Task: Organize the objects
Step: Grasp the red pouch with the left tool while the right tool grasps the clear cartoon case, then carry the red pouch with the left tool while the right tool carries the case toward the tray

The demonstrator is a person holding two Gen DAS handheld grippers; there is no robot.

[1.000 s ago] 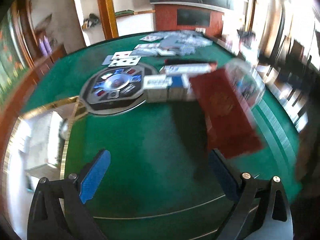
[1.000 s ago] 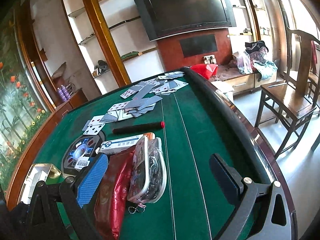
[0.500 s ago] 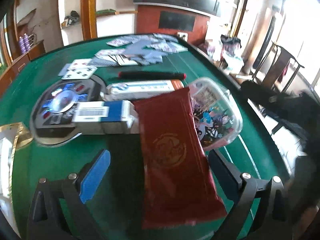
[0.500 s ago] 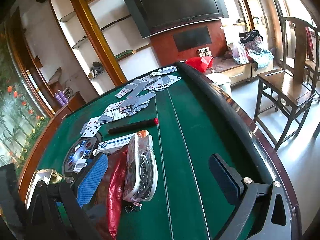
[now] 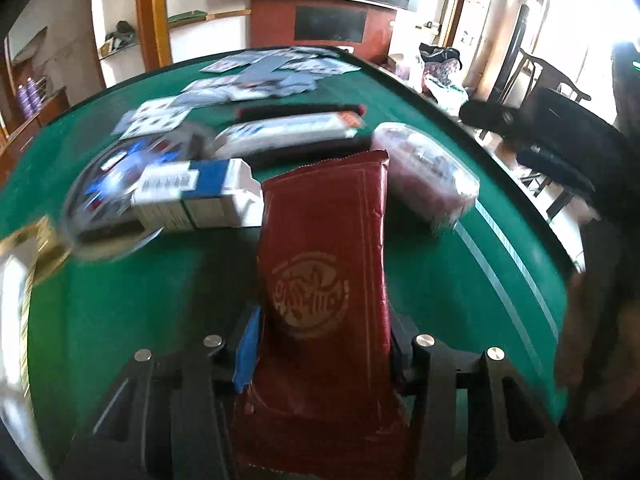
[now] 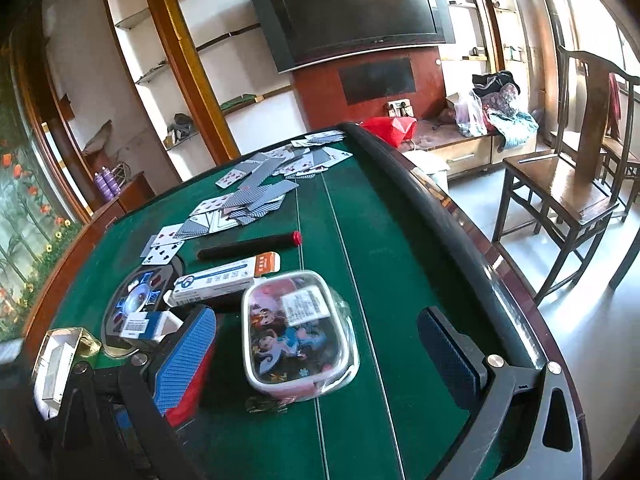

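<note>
A dark red foil packet [image 5: 320, 280] with a gold emblem lies lengthwise on the green felt table [image 5: 128, 312]. My left gripper [image 5: 322, 344] is closing on it; both pads press its sides and its near end bulges between the fingers. Only a red sliver of the packet [image 6: 188, 396] shows behind the finger in the right wrist view. My right gripper [image 6: 316, 320] stands open over a clear plastic case [image 6: 296, 328] with cartoon pictures, which lies flat and untouched beside the packet.
A blue-and-white box [image 5: 192, 192], a long white box [image 6: 224, 280], a black tube with a red cap [image 6: 248, 245] and a round black disc [image 6: 132, 300] lie beyond. Playing cards [image 6: 256, 188] are scattered farther back. The padded table rim [image 6: 440, 216] and a wooden chair [image 6: 568, 184] are right.
My left gripper has come down over the red packet and its jaws have narrowed onto it. The clear case, earlier leaning on the packet, now lies flat. The right gripper has barely moved.
</note>
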